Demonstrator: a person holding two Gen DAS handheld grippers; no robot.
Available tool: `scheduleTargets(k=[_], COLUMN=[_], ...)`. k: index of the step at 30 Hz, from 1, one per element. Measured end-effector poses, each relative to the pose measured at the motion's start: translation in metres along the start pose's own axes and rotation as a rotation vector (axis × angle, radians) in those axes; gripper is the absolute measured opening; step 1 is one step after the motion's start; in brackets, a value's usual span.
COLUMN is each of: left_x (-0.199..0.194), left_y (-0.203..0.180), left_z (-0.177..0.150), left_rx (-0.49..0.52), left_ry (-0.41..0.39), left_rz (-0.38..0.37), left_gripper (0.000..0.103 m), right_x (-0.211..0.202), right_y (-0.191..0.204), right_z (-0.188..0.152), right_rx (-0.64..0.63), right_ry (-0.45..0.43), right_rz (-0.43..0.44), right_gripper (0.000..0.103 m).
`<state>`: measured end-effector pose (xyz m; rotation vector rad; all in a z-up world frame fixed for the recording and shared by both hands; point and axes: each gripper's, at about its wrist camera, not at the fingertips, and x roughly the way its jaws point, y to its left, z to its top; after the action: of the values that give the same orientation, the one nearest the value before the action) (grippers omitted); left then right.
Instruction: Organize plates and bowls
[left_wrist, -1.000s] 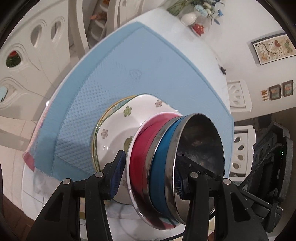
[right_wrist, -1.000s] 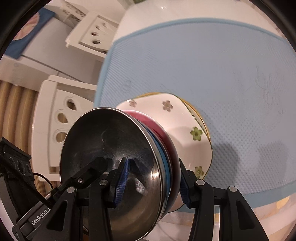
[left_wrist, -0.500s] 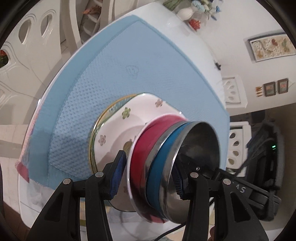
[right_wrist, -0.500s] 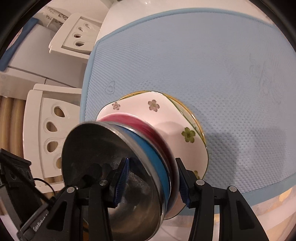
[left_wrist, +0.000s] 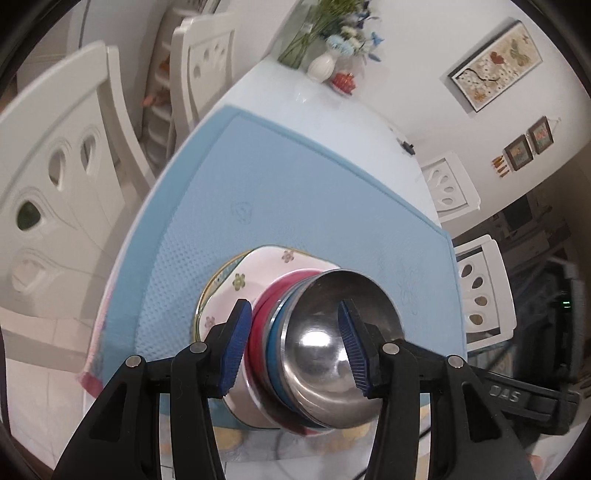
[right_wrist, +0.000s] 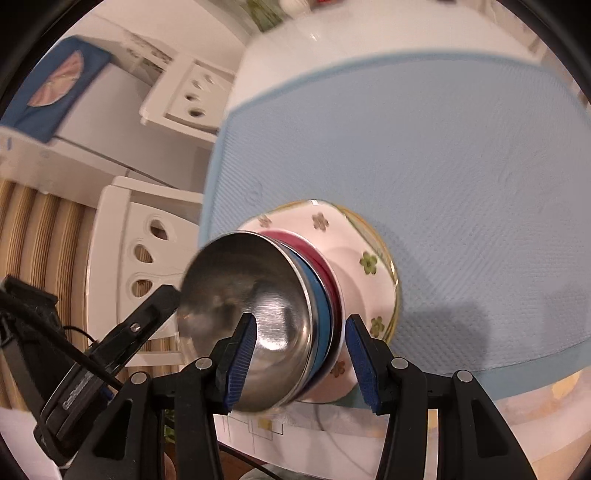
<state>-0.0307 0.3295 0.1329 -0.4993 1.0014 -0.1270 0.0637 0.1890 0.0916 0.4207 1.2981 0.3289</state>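
Observation:
A stack stands on the blue mat (left_wrist: 303, 192): a white flowered plate (left_wrist: 258, 266) at the bottom, then a red bowl (left_wrist: 258, 325), a blue bowl (left_wrist: 275, 343) and a steel bowl (left_wrist: 332, 339) on top. My left gripper (left_wrist: 293, 347) is open, its pads on either side of the stack's near edge. In the right wrist view the same plate (right_wrist: 354, 266) and steel bowl (right_wrist: 251, 295) show. My right gripper (right_wrist: 301, 362) is open around the bowls' rims from the other side, with the left gripper's finger beyond the stack.
White chairs (left_wrist: 62, 177) stand around the table. A white vase with flowers (left_wrist: 325, 62) and a small red object sit at the table's far end. The mat (right_wrist: 443, 166) stretches beyond the stack. A radiator (right_wrist: 40, 251) is at the left.
Both grippers have drawn back and up from the stack, which looks smaller and lower in both views. The jaws stand wider around the bowls.

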Motion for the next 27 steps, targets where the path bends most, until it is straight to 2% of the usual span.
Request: scheduleTargets(k=[3,6,8,10,12,15,17,19,23,27], left_x=[-0.022,-0.041,-0.053,-0.064,-0.074,-0.087,-0.093,-0.098,-0.112,-0.125], left_y=[-0.017,-0.041,-0.056,-0.065,-0.070,-0.079,-0.089,-0.096,-0.097,-0.098], left_z=[-0.006,-0.014,-0.020,-0.026,-0.033,-0.044,-0.052,-0.059,-0.073,-0.092], left_rx=[0.057,0.140,0.191,0.209,0.200,0.223,0.251,0.260,0.181,0.120], left_ry=[-0.076,-0.144,-0.191,-0.240,-0.283,-0.296,-0.290,-0.286,-0.285,-0.326], left_rz=[0.034,0.076,0.110,0.156,0.182,0.214,0.267,0.277,0.283,0.279], left_gripper=[0.047,0.057,0.066,0.068,0.070,0.071,0.072,0.072,0.072,0.072], right_x=[-0.030,-0.058,-0.070,-0.078,-0.083,-0.089,-0.093,-0.100,-0.115,-0.125], right_y=[0.015,0.033,0.042,0.048,0.046,0.038,0.035,0.035,0.036,0.028], right_z=[-0.006,-0.020,-0.032,-0.045,-0.055,-0.067,-0.074,-0.083,-0.101,-0.119], right_rx=[-0.109,-0.225,-0.286,-0.327,-0.310,-0.276,-0.275,-0.283,-0.283,-0.251], right_ry=[-0.103,-0.203,-0.251,-0.284,-0.293,-0.265,-0.260,-0.264,-0.286,-0.297], right_rz=[-0.032,-0.076,-0.113,-0.176,-0.234,-0.218,-0.224,-0.221,-0.259,-0.247], right_gripper=[0.048,0.056,0.057,0.057,0.057,0.057,0.057,0.057,0.057,0.057])
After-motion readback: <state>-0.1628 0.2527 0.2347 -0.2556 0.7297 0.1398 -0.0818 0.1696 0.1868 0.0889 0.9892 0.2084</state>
